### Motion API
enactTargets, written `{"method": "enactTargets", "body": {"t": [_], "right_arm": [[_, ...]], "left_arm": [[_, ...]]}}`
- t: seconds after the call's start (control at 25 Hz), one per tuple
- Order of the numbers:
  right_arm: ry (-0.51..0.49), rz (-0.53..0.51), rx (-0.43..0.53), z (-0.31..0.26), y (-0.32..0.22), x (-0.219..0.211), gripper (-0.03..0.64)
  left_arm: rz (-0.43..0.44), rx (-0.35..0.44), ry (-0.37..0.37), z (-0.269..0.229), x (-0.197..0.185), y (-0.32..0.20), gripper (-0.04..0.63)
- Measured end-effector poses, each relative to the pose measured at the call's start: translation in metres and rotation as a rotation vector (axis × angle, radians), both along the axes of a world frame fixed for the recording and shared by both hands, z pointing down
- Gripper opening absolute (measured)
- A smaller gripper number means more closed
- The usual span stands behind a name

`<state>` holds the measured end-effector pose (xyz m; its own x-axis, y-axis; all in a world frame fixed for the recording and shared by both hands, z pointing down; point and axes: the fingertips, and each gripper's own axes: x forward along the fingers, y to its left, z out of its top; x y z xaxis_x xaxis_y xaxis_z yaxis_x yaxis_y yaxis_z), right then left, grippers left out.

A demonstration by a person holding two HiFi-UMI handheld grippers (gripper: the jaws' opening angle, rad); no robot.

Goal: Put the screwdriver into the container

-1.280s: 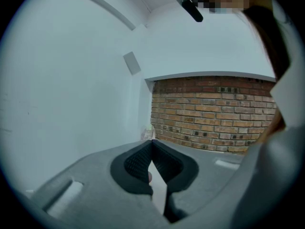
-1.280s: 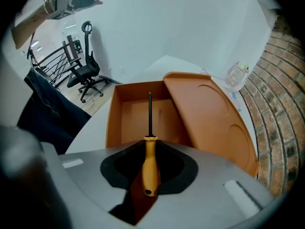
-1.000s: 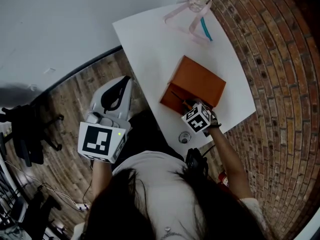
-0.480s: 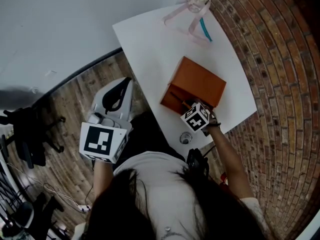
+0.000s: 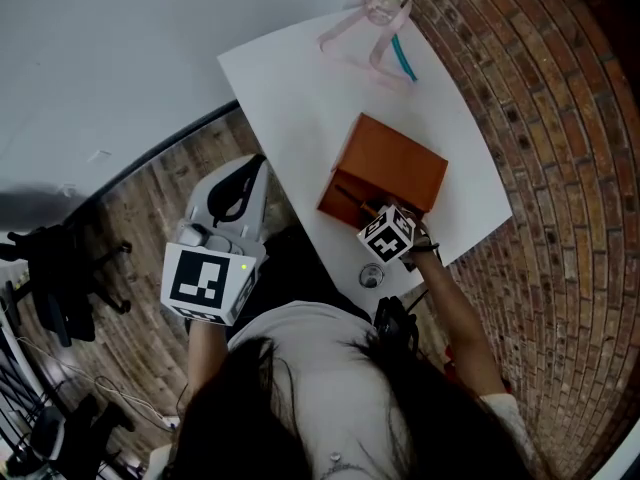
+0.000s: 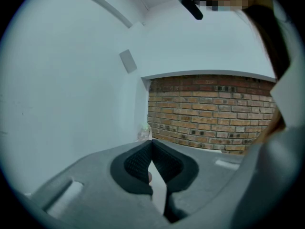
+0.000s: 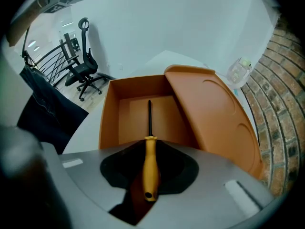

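Note:
The screwdriver [image 7: 150, 168] has a yellow handle and a thin dark shaft. My right gripper [image 7: 148, 144] is shut on the handle, and the shaft points forward over the open inside of the orange container [image 7: 108, 123]. The container's lid [image 7: 214, 113] is swung open to the right. In the head view the container [image 5: 395, 163] sits on the white table [image 5: 290, 88] with my right gripper [image 5: 372, 211] at its near edge. My left gripper [image 5: 248, 163] hangs beside the table over the wooden floor; its pads [image 6: 138, 161] meet at the tip with nothing in them.
At the table's far end stand a clear bottle [image 5: 385, 3] and a teal item [image 5: 403, 58]. A small round object [image 5: 372, 276] lies near the table's front edge. A brick wall [image 5: 560, 168] runs along the right. An office chair [image 7: 83, 66] stands on the floor beyond.
My right gripper has edged slightly toward the container with the screwdriver in it. The left gripper has stayed where it was.

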<state>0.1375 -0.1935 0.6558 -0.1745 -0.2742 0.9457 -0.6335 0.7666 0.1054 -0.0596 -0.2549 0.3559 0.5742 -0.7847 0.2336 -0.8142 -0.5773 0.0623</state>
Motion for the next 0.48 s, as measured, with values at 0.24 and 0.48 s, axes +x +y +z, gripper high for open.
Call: {"method": "enactTargets", "body": {"t": [0.24, 0.48], "right_arm": [[0.003, 0.02, 0.003, -0.001, 0.001, 0.002, 0.086], [-0.008, 0.051, 0.016, -0.009, 0.001, 0.005, 0.098]], "left_arm": [[0.02, 0.01, 0.01, -0.005, 0.005, -0.001, 0.0], [0.044, 0.022, 0.017, -0.011, 0.011, -0.003, 0.0]]}}
